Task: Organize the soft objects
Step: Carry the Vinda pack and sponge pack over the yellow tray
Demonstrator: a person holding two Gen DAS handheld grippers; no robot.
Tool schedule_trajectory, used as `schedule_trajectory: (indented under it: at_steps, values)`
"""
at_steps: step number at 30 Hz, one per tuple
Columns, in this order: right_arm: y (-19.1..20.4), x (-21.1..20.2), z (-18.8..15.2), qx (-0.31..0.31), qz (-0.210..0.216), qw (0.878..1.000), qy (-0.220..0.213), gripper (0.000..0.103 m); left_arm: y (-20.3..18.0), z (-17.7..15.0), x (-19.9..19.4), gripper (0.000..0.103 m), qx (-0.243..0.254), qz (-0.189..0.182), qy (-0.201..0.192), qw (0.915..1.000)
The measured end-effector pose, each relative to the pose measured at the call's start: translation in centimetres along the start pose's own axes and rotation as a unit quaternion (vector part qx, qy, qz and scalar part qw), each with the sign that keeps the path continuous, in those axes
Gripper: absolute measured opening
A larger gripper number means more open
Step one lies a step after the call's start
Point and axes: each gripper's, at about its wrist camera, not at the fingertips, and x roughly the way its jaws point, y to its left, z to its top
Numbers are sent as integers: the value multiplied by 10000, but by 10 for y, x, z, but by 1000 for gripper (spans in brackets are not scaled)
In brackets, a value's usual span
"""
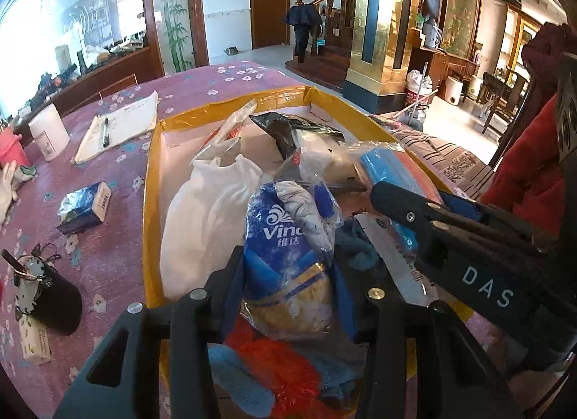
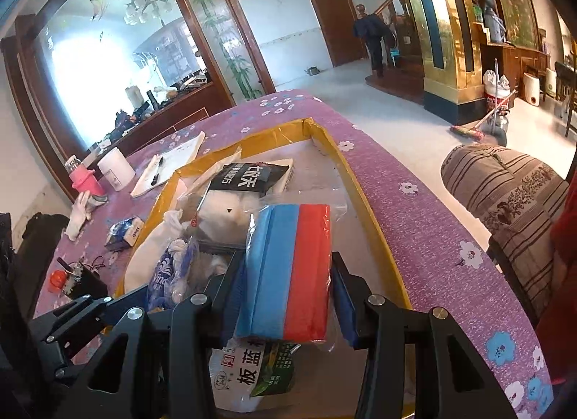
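Now: left gripper (image 1: pixel 288 274) clamps blue tissue pack (image 1: pixel 285 256) over yellow-rimmed box (image 1: pixel 151 173); right gripper (image 2: pixel 285 296) clamps blue-red sponge pack (image 2: pixel 288 271) toward box's right rim. You lower both gently, set packs flat side by side, release only once seated.

Soft goods in crinkled film, held in matt black plastic jaws

A glossy, crinkled blue plastic tissue pack (image 1: pixel 285 260) is seen between the matt black plastic fingers (image 1: pixel 230 274) of the left gripper (image 1: pixel 292 285), whose pivots are capped with bright metal. A smooth blue-and-red sponge block wrapped in clear shiny film (image 2: pixel 288 271) is seen pressed between the matt fingers of the right gripper (image 2: pixel 288 296). The shallow cardboard box (image 1: pixel 151 181) is edged with glossy yellow tape. A matt white cloth bag (image 1: pixel 205 213) and fluffy red and blue towelling (image 1: pixel 277 365) are seen inside. The table is covered with a matt purple flowered cloth (image 2: pixel 414 224).
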Motion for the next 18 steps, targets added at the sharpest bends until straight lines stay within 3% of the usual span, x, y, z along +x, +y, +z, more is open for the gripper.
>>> schedule_trajectory:
  at_steps: [18]
  values:
    - [1, 1, -1, -43, -81, 10000, 7, 48, -6, -1, -1, 44, 200, 174, -96, 9996]
